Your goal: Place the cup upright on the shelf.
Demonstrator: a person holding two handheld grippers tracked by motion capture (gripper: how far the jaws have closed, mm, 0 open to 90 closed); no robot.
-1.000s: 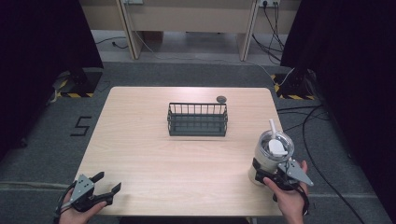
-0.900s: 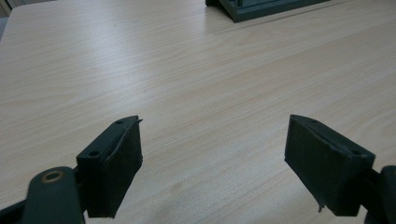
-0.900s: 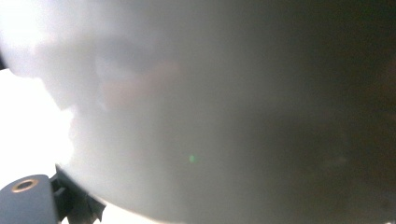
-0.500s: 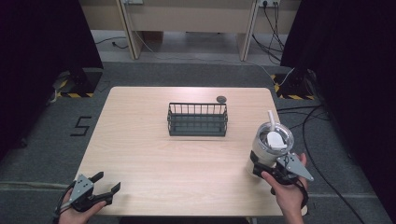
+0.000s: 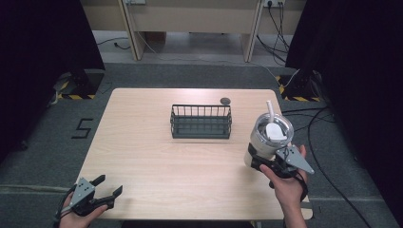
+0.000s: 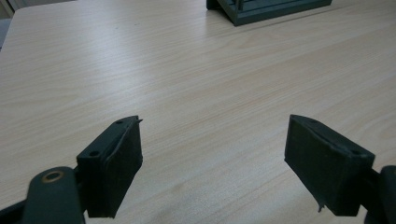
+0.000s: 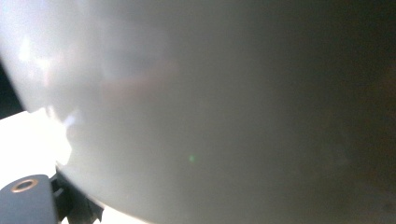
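Leftmost, the left gripper [image 5: 105,191]: held low at the near left corner of the table [image 5: 142,142], jaws spread wide apart with nothing but bare wood grain between them, as the left gripper view confirms [image 6: 212,158].

Ahead of it and off to its right, mid-table: a wire basket [image 5: 201,121], dark, rectangular, open-topped, with upright bars round its walls. Its near corner appears at the top edge of the left gripper view [image 6: 268,9]. Just beyond the basket's far right corner lies a small dark round object [image 5: 225,100]; too small to identify.

Right of the basket, the tumbler [image 5: 268,137]: pale, off-white body, a clear round lid with a white centre piece, and a white straw [image 5: 270,110] rising from the lid and leaning slightly away from the person. It stands upright at the right side of the table, directly in front of the right gripper [image 5: 259,161], whose jaws are clamped on its lower body. The right gripper view shows the smooth pale wall [image 7: 210,102] pressed close against the lens.
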